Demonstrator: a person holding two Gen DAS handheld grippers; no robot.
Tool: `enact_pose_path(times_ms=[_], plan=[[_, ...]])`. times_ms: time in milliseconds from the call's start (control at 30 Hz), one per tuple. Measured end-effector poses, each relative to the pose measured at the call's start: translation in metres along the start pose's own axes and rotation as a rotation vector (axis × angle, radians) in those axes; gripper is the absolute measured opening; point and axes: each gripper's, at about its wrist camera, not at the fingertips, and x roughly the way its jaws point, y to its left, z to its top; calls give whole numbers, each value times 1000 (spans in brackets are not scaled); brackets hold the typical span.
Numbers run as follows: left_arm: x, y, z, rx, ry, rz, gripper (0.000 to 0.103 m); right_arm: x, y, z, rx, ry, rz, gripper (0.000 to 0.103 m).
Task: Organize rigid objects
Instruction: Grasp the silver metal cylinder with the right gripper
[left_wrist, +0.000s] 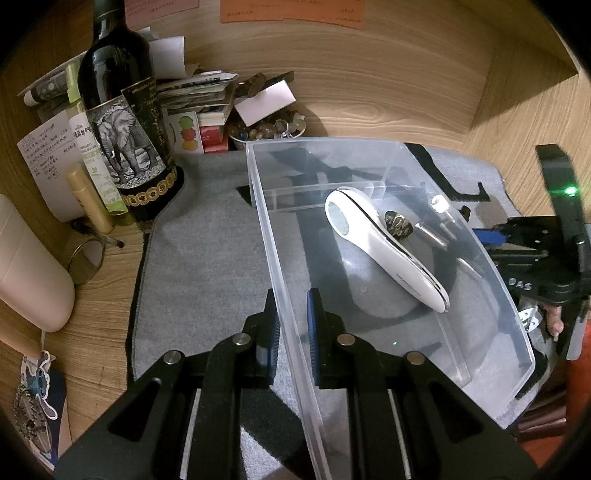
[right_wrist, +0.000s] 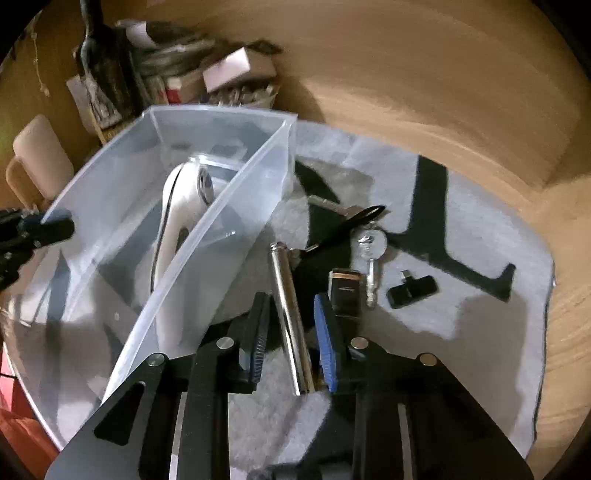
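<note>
Here, left gripper (left_wrist: 293, 314) clamped on clear plastic bin (left_wrist: 369, 147) wall; right gripper (right_wrist: 291, 332) apart, straddling smooth chrome cylinder (right_wrist: 290, 317).

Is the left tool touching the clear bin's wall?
Touching. The left wrist view shows the left tool with its pads closed on either side of the clear bin wall.

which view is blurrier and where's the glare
Right wrist view is smeared by motion blur, worst on the back clutter and wood; left wrist view is sharp, the wine bottle label readable. Glare sits on the clear bin wall in both, plus hard shadows on the grey mat.
</note>
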Motion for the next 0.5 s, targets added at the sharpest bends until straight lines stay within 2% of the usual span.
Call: enact_pose_path(times_ms=[167,233,500], plan=[[0,0,0,-2,0,-2,13,25,-4,-1,8,75,7,17],[0,0,0,-2,0,-1,13,23,-5,0,16,66,8,15],[1,0,-1,0,0,-1,13,5,-9,-5,36,19,-9,14]])
